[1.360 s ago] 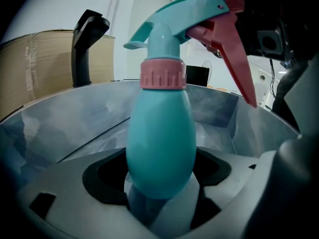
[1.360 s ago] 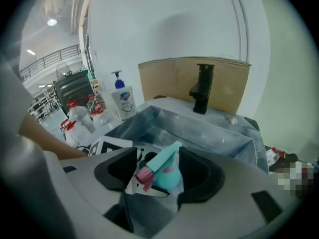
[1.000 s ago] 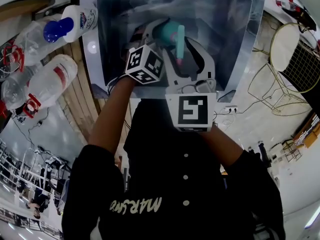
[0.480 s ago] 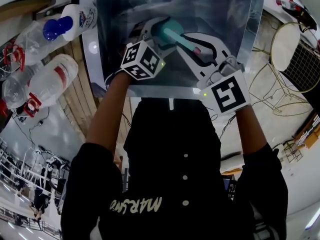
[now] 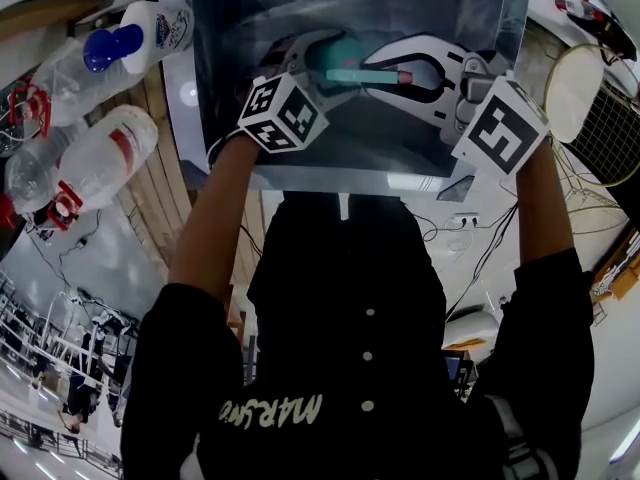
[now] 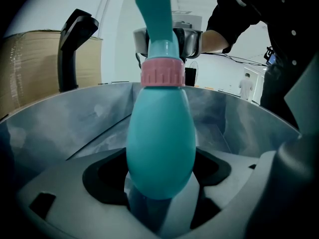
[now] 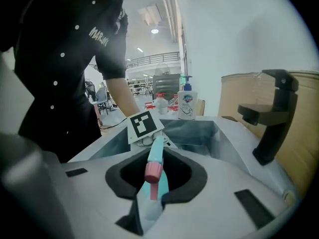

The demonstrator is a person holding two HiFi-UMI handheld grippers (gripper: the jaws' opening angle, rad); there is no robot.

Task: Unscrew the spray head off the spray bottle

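Note:
A teal spray bottle with a pink collar and a teal spray head is held over a grey tray. My left gripper is shut on the bottle's body, seen at centre left in the head view. My right gripper comes in from the right. Its jaws have just been closing, and the spray head with its pink part is between them. In the right gripper view my right gripper is shut on that head.
The grey metal tray lies under both grippers. A white bottle with a blue cap and clear bottles lie on the wooden top at left. A black stand and a cardboard box are beside the tray. A gold wire frame is at right.
My right gripper swung from in front of the person out to the right and rolled, so its jaws now point left. The spray head turned from upright to lying sideways. The left gripper stayed put.

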